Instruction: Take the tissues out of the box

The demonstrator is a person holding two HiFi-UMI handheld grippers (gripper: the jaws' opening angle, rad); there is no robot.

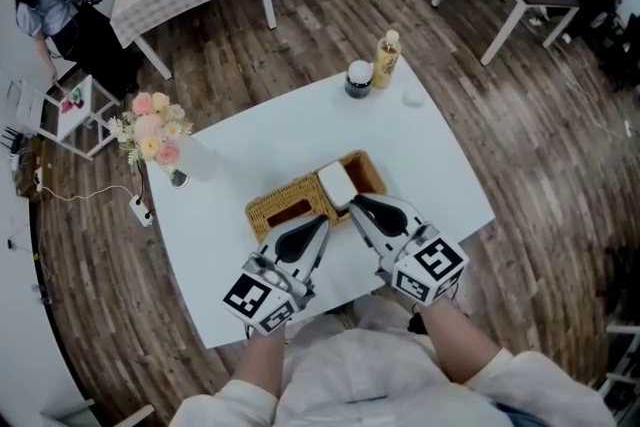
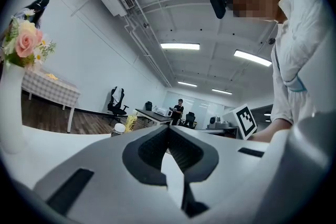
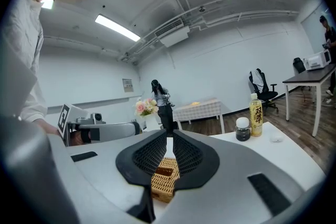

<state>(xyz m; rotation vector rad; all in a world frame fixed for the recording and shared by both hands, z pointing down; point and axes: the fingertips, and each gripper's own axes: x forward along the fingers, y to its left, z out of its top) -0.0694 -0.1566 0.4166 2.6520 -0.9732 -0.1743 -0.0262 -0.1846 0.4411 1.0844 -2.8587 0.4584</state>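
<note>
A woven wicker box [image 1: 285, 203] lies on the white table [image 1: 260, 140], with a white pack of tissues [image 1: 336, 182] at its right end. My left gripper [image 1: 321, 222] is shut and empty, its tips just short of the box's near side. My right gripper [image 1: 353, 201] is also shut and empty, its tips at the near edge of the tissue pack; I cannot tell whether they touch it. In the right gripper view the box [image 3: 164, 181] shows low between the shut jaws. The left gripper view looks level across the table past its own shut jaws.
A vase of pink flowers [image 1: 158, 137] stands at the table's left corner. A yellow drink bottle [image 1: 386, 58], a dark jar with a white lid [image 1: 359, 79] and a small white object [image 1: 413, 99] stand at the far corner. Another table, desks and office chairs lie beyond.
</note>
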